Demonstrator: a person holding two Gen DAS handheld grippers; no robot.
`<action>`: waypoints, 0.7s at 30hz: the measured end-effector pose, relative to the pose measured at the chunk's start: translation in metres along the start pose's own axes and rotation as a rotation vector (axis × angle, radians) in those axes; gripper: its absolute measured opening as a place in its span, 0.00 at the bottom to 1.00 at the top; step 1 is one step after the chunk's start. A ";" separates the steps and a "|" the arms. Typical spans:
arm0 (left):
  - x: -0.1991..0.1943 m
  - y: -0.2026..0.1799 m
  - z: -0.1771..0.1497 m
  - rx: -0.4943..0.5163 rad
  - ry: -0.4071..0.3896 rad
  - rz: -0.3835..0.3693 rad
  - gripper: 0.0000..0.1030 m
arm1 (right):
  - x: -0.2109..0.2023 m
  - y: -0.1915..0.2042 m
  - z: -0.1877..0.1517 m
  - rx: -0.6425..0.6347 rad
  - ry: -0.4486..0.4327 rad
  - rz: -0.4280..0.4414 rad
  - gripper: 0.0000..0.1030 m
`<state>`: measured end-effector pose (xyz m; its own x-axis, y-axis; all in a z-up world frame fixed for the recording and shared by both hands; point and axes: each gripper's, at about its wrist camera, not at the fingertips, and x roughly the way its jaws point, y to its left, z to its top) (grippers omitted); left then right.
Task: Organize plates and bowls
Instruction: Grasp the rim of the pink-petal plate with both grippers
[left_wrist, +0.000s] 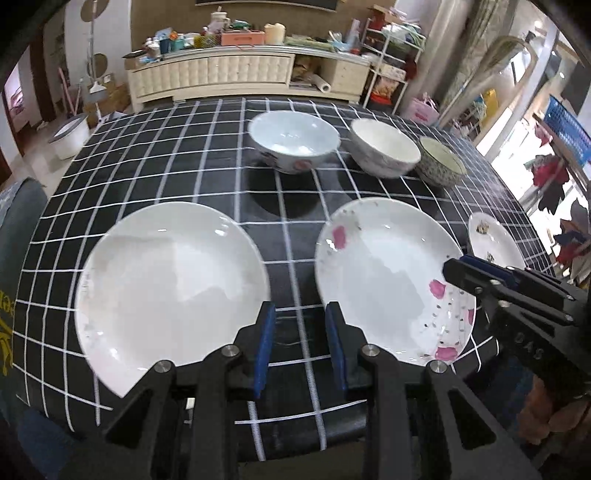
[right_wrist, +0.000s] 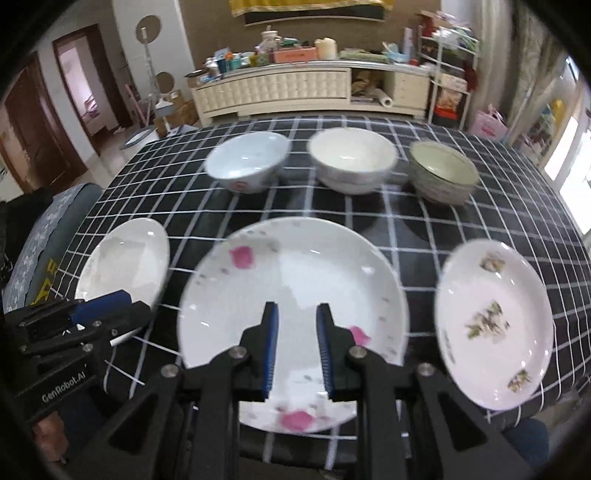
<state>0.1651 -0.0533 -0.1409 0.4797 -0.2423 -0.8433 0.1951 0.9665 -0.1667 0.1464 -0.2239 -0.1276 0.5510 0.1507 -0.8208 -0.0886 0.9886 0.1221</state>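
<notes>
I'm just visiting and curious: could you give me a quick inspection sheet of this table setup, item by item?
Surface: table under a black cloth with a white grid.
Job's things: three plates in the near row: plain white plate, pink-flowered plate, plate with brownish motifs. Three bowls in the far row: pale blue bowl, white bowl, speckled bowl. None are stacked.
Clutter: nothing seen on the cloth.
Grippers: left tool open, over the gap between two plates; right tool open, over the pink-flowered plate. Neither holds anything.
Cables: nothing seen.
Surroundings: cream sideboard piled with household items, shelf rack, doorway at left.
</notes>
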 end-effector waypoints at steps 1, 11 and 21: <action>0.002 -0.002 0.000 0.003 0.008 -0.005 0.25 | 0.001 -0.006 -0.001 0.012 0.003 -0.004 0.24; 0.034 -0.016 0.005 0.021 0.074 -0.012 0.25 | 0.011 -0.032 -0.002 0.052 0.016 -0.036 0.24; 0.059 -0.018 0.013 0.022 0.122 -0.031 0.25 | 0.029 -0.045 -0.003 0.083 0.067 -0.054 0.24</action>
<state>0.2006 -0.0861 -0.1812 0.3658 -0.2591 -0.8939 0.2282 0.9561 -0.1837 0.1638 -0.2641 -0.1588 0.4964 0.0990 -0.8625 0.0106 0.9927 0.1200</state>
